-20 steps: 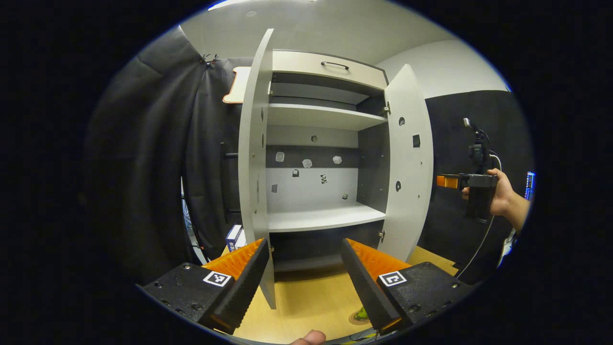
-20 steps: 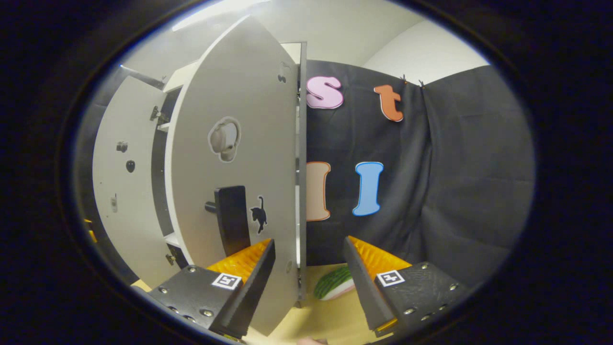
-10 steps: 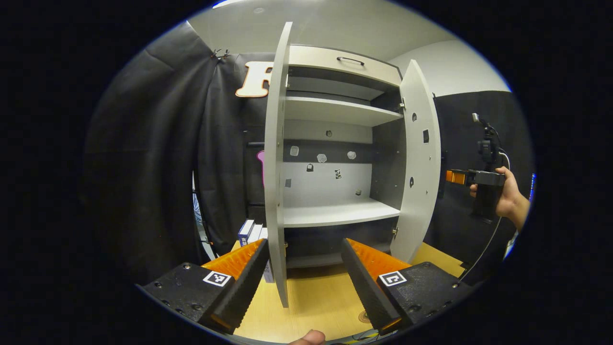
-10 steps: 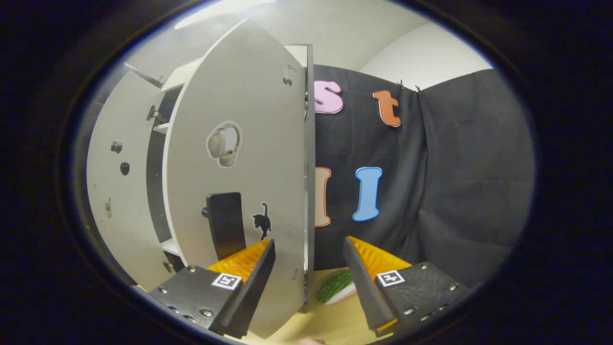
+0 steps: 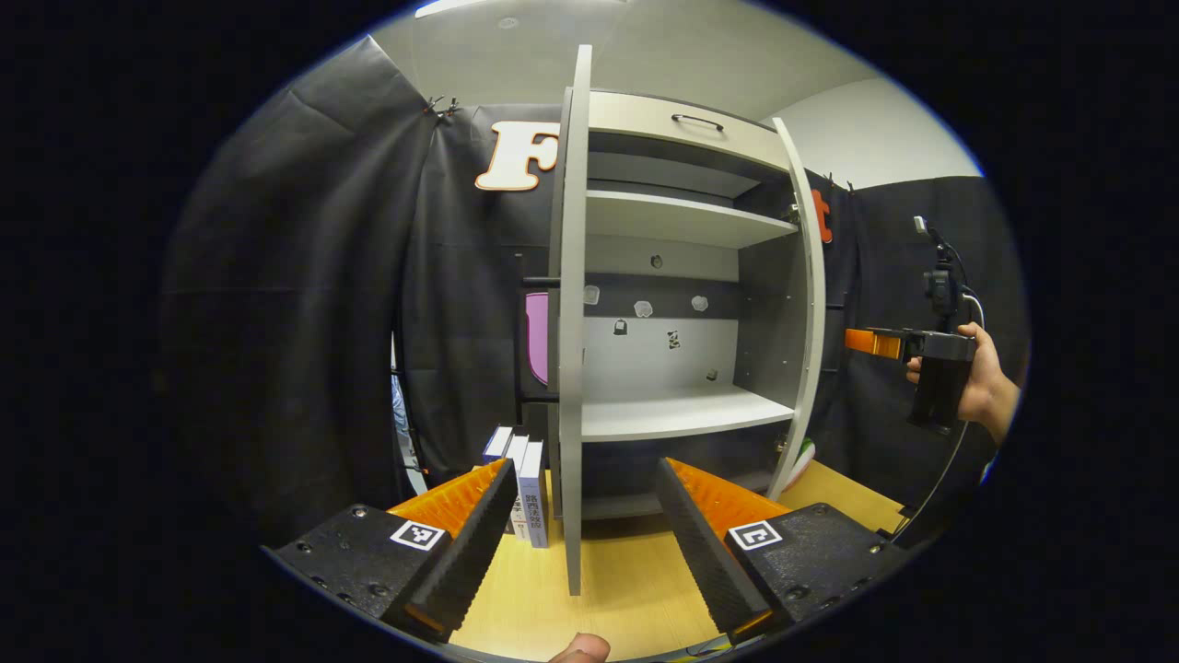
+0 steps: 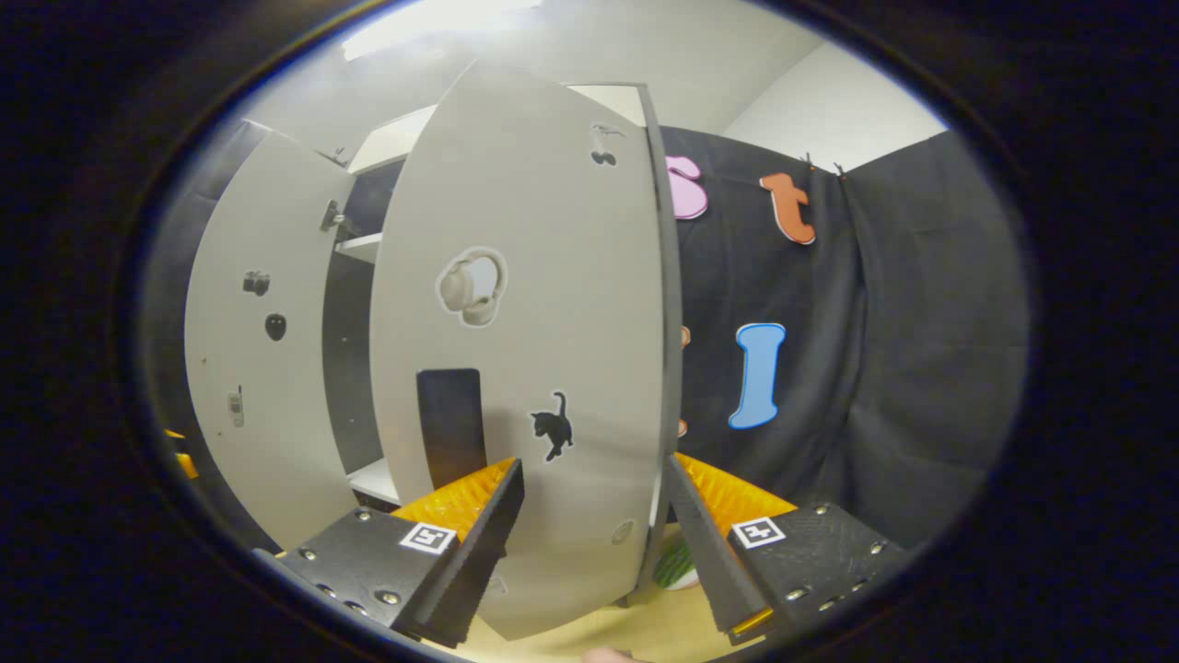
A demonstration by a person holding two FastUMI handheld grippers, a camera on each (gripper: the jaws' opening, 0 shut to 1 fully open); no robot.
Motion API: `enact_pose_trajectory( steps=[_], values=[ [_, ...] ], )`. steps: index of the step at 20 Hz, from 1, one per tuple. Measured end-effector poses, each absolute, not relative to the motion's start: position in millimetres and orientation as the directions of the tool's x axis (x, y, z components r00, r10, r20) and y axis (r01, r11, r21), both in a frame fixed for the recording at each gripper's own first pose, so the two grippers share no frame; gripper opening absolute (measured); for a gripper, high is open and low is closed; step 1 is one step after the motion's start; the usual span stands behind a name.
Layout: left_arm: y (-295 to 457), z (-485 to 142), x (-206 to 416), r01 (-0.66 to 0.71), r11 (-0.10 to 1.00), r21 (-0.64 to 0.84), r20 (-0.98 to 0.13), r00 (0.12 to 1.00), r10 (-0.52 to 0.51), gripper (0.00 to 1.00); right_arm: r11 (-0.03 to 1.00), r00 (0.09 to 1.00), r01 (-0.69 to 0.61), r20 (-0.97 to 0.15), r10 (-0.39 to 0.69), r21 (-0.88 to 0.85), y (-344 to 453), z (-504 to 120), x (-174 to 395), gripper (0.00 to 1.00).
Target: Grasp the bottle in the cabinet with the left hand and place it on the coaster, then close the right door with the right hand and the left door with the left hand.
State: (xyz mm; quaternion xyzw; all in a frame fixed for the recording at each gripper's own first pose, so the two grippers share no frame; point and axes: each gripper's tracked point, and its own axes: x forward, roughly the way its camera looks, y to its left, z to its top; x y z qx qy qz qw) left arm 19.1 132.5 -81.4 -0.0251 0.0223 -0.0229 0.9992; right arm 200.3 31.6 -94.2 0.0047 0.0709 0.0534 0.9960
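Observation:
The white cabinet (image 5: 672,414) stands with both doors swung out and its shelves bare. In the left gripper view the left door (image 5: 571,322) is seen edge-on, straight ahead of my open left gripper (image 5: 585,465), which holds nothing. The right door (image 5: 812,304) also looks thin, and the right gripper (image 5: 861,343), held by a hand (image 5: 981,378), hovers close to its outer side. In the right gripper view that door's outer face (image 6: 525,304) with its black handle (image 6: 451,424) looms just ahead of my open right gripper (image 6: 593,463). I cannot tell if it touches.
Several books (image 5: 523,479) stand on the wooden tabletop (image 5: 626,589) left of the cabinet. A green striped object (image 6: 677,566) lies behind the right door's lower edge. The left door's inner face (image 6: 267,368) is at the left. Black cloth walls close in both sides.
In the left gripper view the cabinet has slid right and both doors have narrowed to edge-on. In the right gripper view the right door's face has widened and now spans the gap between the fingers.

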Motion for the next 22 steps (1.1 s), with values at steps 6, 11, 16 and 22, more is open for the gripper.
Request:
enact_pose_trajectory(
  steps=[6, 11, 16, 22],
  values=[
    [179.3, -89.9, 23.5, 0.003, 0.998, -0.066, -0.055, 0.998, -0.007, 0.96, 0.985, 0.972, -0.17, -0.162, 0.171, 0.022, 52.2, -100.8, 182.6, 0.94],
    [221.9, -91.7, 32.7, -0.06, 0.998, -0.029, -0.067, 0.996, 0.058, 0.96, 0.981, 0.966, -0.189, -0.173, 0.193, 0.037, 53.3, -103.0, 161.6, 0.91],
    [254.1, -84.1, 50.7, -0.106, 0.994, -0.03, -0.055, 0.993, 0.104, 0.94, 0.984, 0.966, -0.174, -0.186, 0.18, 0.047, 40.2, -104.9, 141.2, 0.94],
    [262.3, -55.2, 83.9, -0.127, 0.99, -0.054, -0.014, 0.992, 0.126, 0.94, 0.983, 0.971, -0.175, -0.156, 0.183, 0.062, 25.4, -95.5, 101.5, 0.94]
  ],
)
